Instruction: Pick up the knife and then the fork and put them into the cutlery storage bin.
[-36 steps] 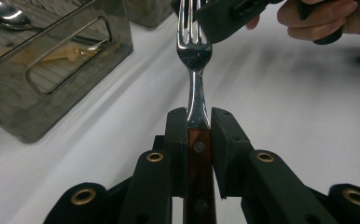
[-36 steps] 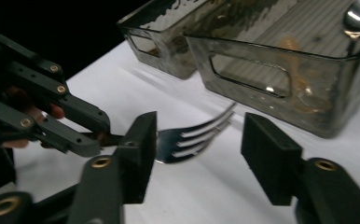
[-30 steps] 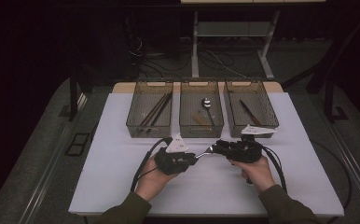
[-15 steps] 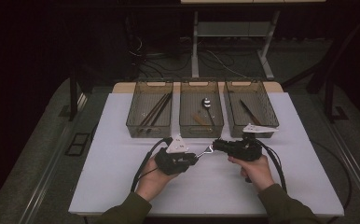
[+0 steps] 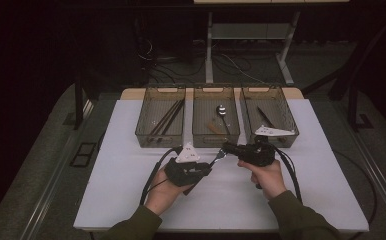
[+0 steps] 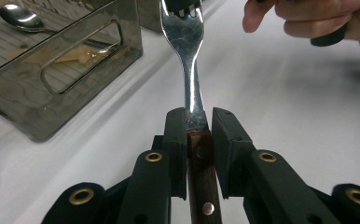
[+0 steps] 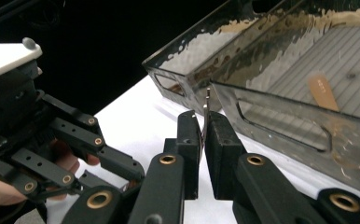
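A fork (image 5: 217,157) with a wooden handle (image 6: 201,177) hangs just above the white table, bridging my two grippers. My left gripper (image 6: 199,116) is shut on the handle where it meets the metal neck, and it sits left of centre (image 5: 207,167) in the high view. My right gripper (image 7: 205,119) comes in from the right (image 5: 226,149). Its jaws have just been closing and now pinch the fork's tines (image 7: 207,100), seen edge-on. In the left gripper view the fork's head (image 6: 183,32) runs up into those black jaws.
Three smoked clear trays line the far side of the table (image 5: 131,190). The left tray (image 5: 158,141) holds chopsticks (image 5: 167,117), the middle tray (image 5: 216,141) a spoon (image 5: 221,110), and the right tray (image 5: 287,115) a knife (image 5: 265,117). The middle tray stands close behind the grippers.
The right gripper's jaws have closed onto the fork's head while it edged slightly toward the left gripper. The left hand and the fork have stayed in place.
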The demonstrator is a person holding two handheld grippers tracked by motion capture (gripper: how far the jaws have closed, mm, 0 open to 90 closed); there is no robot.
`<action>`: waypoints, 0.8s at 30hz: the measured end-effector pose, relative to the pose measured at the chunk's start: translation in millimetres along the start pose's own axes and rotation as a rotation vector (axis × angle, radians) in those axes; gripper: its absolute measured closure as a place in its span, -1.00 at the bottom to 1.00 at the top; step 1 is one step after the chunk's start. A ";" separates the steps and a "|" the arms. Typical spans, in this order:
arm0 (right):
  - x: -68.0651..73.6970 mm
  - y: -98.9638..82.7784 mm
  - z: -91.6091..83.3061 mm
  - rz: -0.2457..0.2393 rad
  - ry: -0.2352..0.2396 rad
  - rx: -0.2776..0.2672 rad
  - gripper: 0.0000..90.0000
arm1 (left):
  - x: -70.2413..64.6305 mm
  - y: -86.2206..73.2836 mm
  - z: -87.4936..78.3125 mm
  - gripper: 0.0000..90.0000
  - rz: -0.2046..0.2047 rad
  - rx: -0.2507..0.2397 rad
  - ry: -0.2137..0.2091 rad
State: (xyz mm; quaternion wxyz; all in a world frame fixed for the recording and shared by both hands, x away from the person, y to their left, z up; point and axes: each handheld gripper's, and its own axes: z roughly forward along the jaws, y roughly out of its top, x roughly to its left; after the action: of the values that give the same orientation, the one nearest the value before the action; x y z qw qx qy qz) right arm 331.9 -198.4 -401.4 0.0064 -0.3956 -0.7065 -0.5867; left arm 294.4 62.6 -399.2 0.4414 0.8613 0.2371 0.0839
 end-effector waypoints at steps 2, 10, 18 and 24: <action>0.9 0.8 0.7 0.004 0.003 -0.002 0.90 | -0.2 -0.9 1.5 0.68 -0.003 -0.004 -0.008; 7.7 5.3 1.1 -0.009 -0.005 -0.017 0.92 | 0.8 -4.2 3.9 0.40 -0.011 -0.021 -0.052; 5.9 18.9 -13.6 -0.049 -0.051 -0.021 0.92 | 10.6 -22.4 -14.2 -0.11 -0.036 -0.085 -0.050; -4.3 29.0 -30.6 -0.078 -0.106 -0.021 0.92 | 20.2 -44.3 -27.5 -0.47 -0.032 -0.071 -0.029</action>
State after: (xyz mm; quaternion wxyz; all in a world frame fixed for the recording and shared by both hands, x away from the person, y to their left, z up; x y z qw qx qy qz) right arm 337.4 -226.4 -370.1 -0.0579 -0.3981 -0.7148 -0.5721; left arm 287.5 114.2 -419.6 0.4764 0.8423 0.2413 0.0723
